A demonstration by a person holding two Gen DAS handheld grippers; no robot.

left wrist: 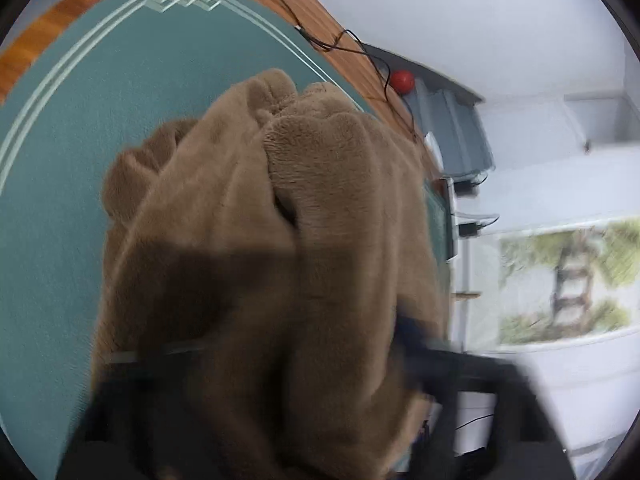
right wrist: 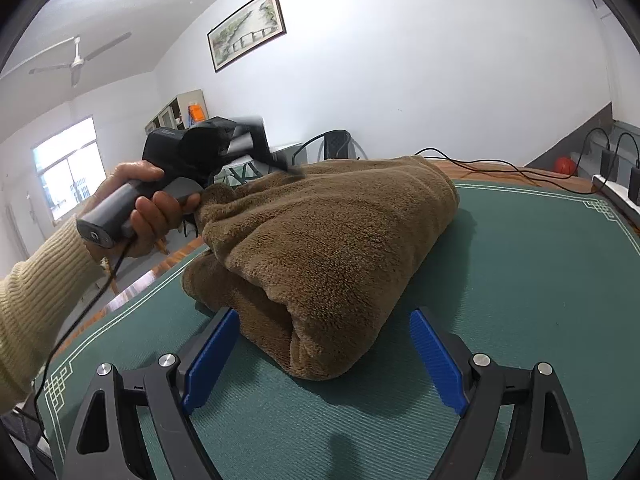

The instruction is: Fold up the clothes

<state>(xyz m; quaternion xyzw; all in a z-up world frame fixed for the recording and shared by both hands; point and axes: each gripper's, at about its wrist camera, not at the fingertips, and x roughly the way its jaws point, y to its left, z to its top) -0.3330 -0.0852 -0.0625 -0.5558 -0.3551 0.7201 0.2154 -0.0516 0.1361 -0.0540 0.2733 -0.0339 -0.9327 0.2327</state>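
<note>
The brown fleece garment (right wrist: pixel 328 256) lies folded on the green mat (right wrist: pixel 540 280), long axis running away from the right gripper (right wrist: pixel 324 364), jaws apart just before its near end; the left gripper (right wrist: pixel 288 168) meets its far edge, grip hidden.

Plain tan-brown fleece garment (right wrist: pixel 328 248), no print, filling the middle of both views. Beneath it a teal-green table mat (right wrist: pixel 520 280) with fine ribbed weave, edged by thin pale double lines and a pale fret-knot motif (right wrist: pixel 598 208) at right. Orange-brown wood table edge (left wrist: pixel 52 28) at upper left. Right gripper (right wrist: pixel 324 364) black with blue ribbed pads (right wrist: pixel 210 360), bottom centre. Left gripper (right wrist: pixel 224 148) dark grey and black, left of centre. Cream ribbed sleeve (right wrist: pixel 36 300), lower left.
</note>
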